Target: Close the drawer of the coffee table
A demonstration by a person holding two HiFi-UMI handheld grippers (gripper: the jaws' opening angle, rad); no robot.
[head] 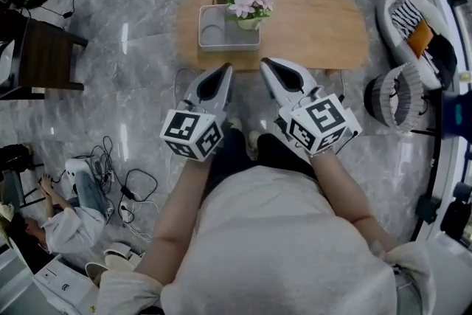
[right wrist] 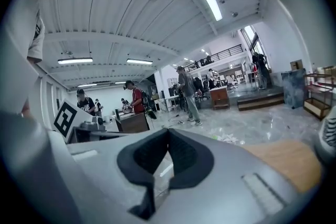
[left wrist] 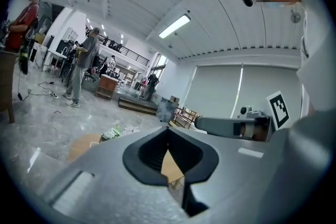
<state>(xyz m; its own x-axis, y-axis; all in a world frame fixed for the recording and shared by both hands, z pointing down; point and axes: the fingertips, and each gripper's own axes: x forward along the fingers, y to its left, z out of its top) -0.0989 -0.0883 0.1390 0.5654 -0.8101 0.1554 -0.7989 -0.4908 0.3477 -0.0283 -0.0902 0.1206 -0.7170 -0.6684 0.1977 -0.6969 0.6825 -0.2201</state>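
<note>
Two grippers sit close in front of the person's chest, side by side and pointing ahead. The left gripper [head: 226, 70] has its jaws brought together at the tips with nothing between them, only a sliver of wood showing through the pad hollow in its own view [left wrist: 168, 129]. The right gripper [head: 265, 63] is the same, tips meeting and empty [right wrist: 168, 131].

Just past them stands the wooden bench [head: 317, 33], the coffee table of the task. A white tray [head: 218, 37] lies on its near-left part, with a pot of pink flowers [head: 248, 4] at the tray's far corner. From this steep downward look no drawer front shows, so where the drawer sits, or how far out it is, cannot be told.

Risks from here, as a judgement: a push with narrow closed tips could skid off a drawer face, and a hard shove could jolt the bench and tip the flowers. Loose cables [head: 133, 192] trail on the marble floor to the left, a trip hazard when stepping in.

No readable writing shows, only the black-and-white square markers on each gripper's cube.
</note>
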